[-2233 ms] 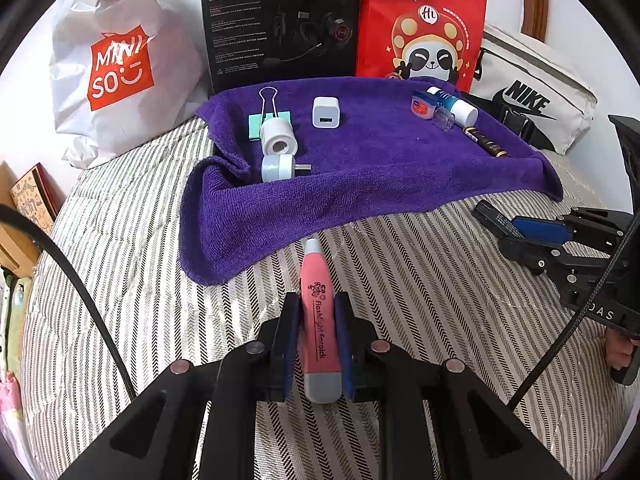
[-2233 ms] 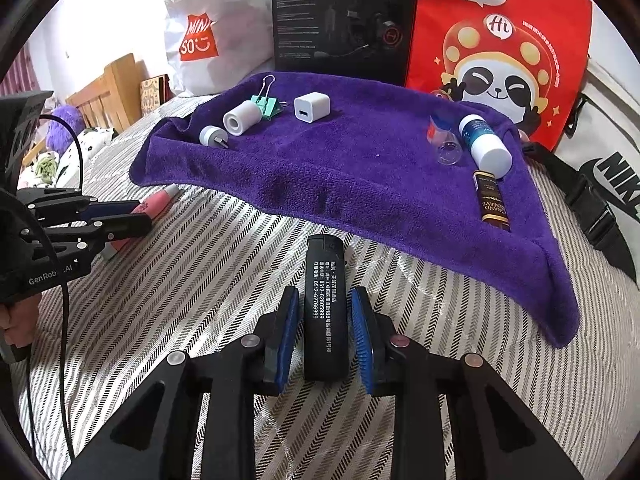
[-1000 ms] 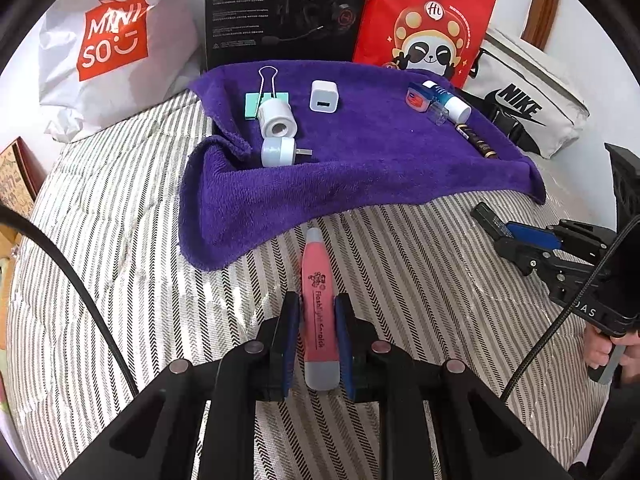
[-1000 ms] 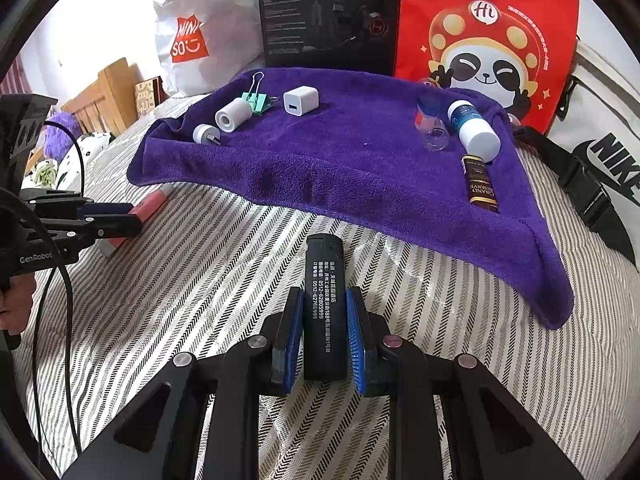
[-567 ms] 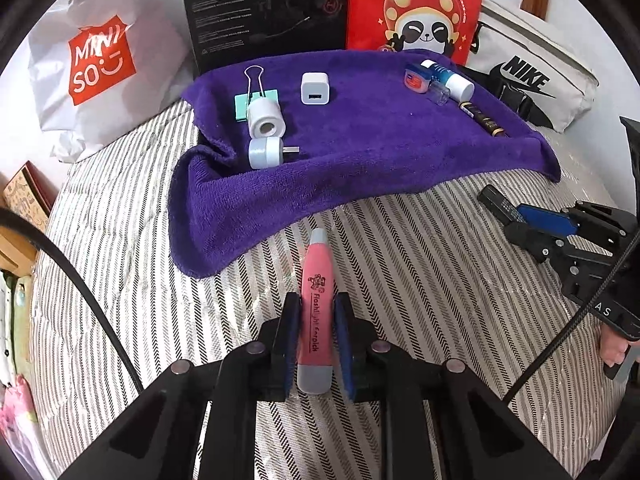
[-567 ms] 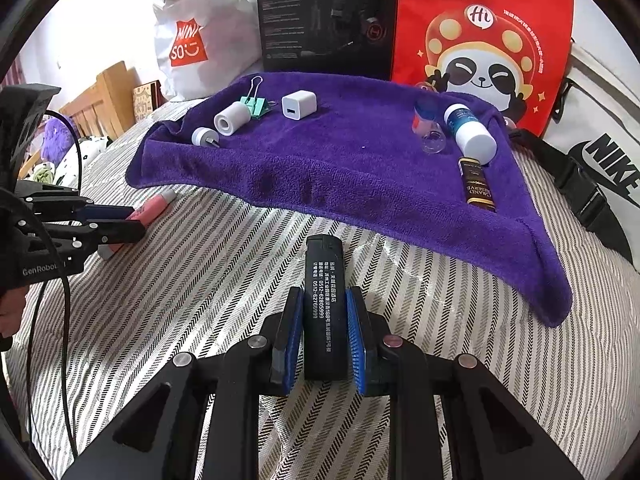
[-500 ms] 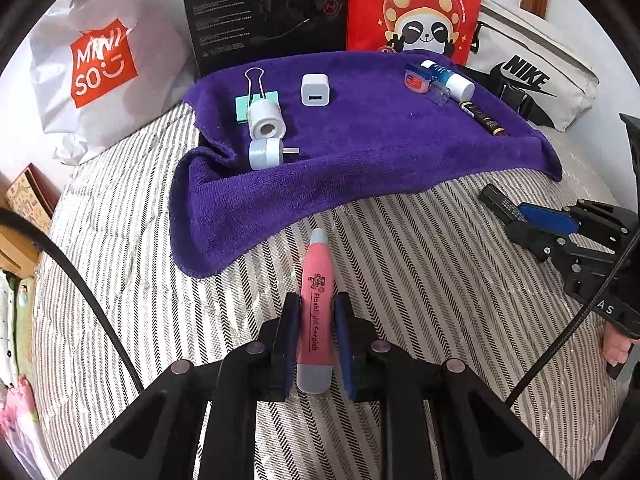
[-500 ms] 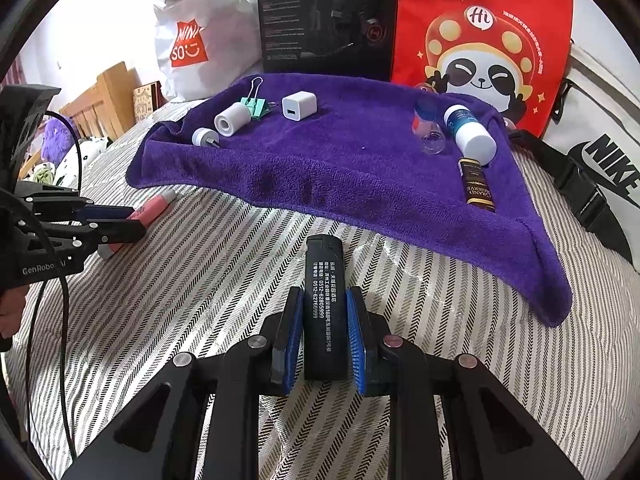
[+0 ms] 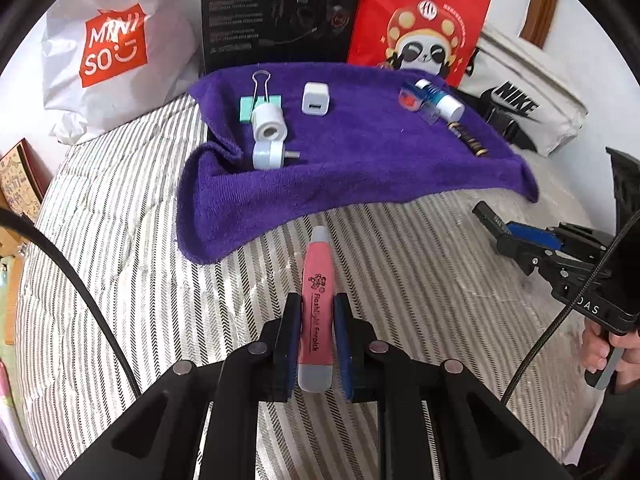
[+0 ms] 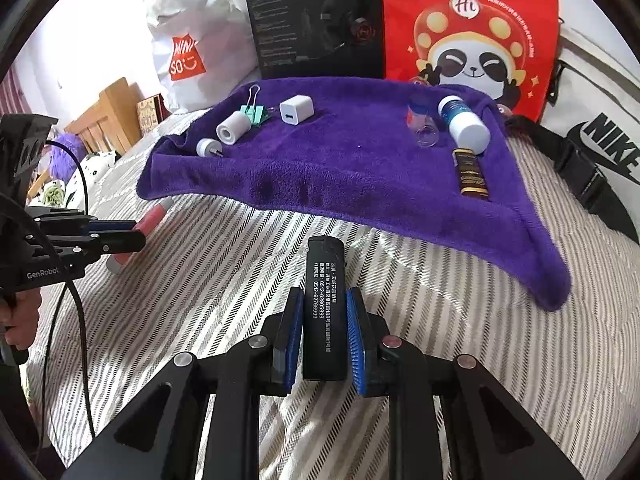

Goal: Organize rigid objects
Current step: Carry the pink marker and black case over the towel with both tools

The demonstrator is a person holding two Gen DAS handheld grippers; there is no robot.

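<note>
The left gripper (image 9: 316, 344) has its jaws clenched on a pink pen-shaped flashlight (image 9: 316, 304). The blue pads press its two long sides near the pale grey rear cap, and the tapered pale tip sticks out ahead of the jaws toward the near edge of the purple towel (image 9: 360, 168). In the right wrist view the same gripper (image 10: 120, 238) shows from the side at the left edge, with the pink body poking out past its fingers above the striped bedcover (image 10: 200, 280).

The right gripper (image 10: 323, 336) has its jaws closed narrowly on a black lighter (image 10: 324, 300), a flat bar with white print down its face. The pads grip its lower half, and its top end reaches forward, close to the towel's front hem. In the left wrist view this gripper (image 9: 516, 236) sits at the right edge, a hand (image 9: 608, 348) on its handle.

On the towel, spread on the bed, lie a green binder clip (image 9: 260, 100), a white roll (image 9: 269, 126) touching it, a small white plug (image 9: 269, 155) just in front, and a white charger cube (image 9: 315, 98). Toward the right end are a clear little jar (image 10: 424, 128), a white-capped bottle (image 10: 464, 122) and a dark tube with gold bands (image 10: 471, 172).

Behind the towel stand a white shopping bag (image 9: 112, 52), a black box (image 9: 280, 8), a red panda bag (image 9: 424, 20) and a white sports bag (image 9: 524, 100).
</note>
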